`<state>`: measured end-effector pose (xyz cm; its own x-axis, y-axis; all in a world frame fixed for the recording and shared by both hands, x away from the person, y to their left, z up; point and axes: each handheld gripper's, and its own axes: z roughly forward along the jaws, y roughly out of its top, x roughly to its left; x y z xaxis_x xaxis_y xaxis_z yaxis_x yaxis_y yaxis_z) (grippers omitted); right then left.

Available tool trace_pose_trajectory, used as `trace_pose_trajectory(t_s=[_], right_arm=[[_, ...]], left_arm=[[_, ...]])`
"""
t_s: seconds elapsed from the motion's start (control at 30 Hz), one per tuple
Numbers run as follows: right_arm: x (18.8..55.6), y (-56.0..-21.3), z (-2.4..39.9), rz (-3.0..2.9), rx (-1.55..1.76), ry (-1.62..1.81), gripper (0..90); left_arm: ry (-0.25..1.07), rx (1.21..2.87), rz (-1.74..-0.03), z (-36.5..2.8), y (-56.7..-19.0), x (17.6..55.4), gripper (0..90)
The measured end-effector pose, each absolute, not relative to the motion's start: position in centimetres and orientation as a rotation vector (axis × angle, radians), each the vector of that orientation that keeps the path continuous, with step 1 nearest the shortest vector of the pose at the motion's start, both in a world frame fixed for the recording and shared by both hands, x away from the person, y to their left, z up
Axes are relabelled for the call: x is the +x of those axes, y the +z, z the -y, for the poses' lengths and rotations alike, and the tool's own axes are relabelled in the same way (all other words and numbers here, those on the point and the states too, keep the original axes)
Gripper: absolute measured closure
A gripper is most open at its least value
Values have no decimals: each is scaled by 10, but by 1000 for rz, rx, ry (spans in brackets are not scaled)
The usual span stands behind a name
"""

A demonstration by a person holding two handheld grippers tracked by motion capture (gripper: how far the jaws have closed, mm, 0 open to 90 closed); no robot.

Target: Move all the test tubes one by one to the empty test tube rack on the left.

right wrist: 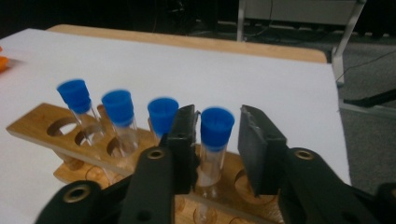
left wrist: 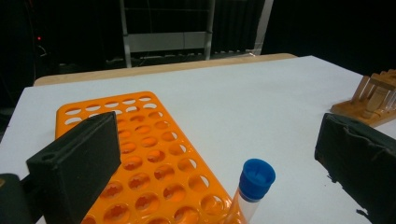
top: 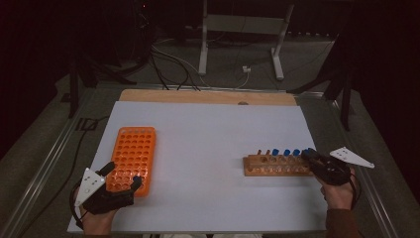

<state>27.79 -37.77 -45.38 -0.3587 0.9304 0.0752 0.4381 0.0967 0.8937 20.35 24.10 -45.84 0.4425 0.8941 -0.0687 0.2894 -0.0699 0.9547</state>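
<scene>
The right gripper (top: 311,154) sits at the right end of the wooden rack (top: 277,166), on the right side of the white table (top: 208,134). In the right gripper view a blue-capped tube (right wrist: 215,135) stands upright in the rack between the two black jaws. The left jaw lies against or just beside the cap; the right jaw stands a little apart from it, with a sliver of table showing in the gap. The jaws are narrowed around the tube, but whether both pads actually press on it I cannot tell. Three more blue-capped tubes (right wrist: 119,112) stand in the rack's holes to the left of the gripped spot, slightly blurred.

At the near left, the left gripper (top: 121,176) rests over the near end of the orange rack (top: 132,148), which lies flat with its rows of round holes. Its jaws are spread wide, released. In the left gripper view another blue-capped tube (left wrist: 254,184) stands tilted at the near right corner of the orange rack, between the jaws but touching neither: the left pad is well off to its left over the rack, and the right pad is apart on its right over bare table. The wooden rack shows at the far right of that view. The two hands are well apart, one at each near corner of the table.
</scene>
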Motion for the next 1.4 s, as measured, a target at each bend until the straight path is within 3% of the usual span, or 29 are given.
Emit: trace_pose_trajectory(t_s=[0.57,1.4], right_arm=[[280,-463,372,-1884,1340,1195,767],[257,-402,361,-1830,1183,1270,769]], left_arm=[[702,1616,-1062,-240,-459,204,15],[688,1573,-1044,-230,-443,206,16]])
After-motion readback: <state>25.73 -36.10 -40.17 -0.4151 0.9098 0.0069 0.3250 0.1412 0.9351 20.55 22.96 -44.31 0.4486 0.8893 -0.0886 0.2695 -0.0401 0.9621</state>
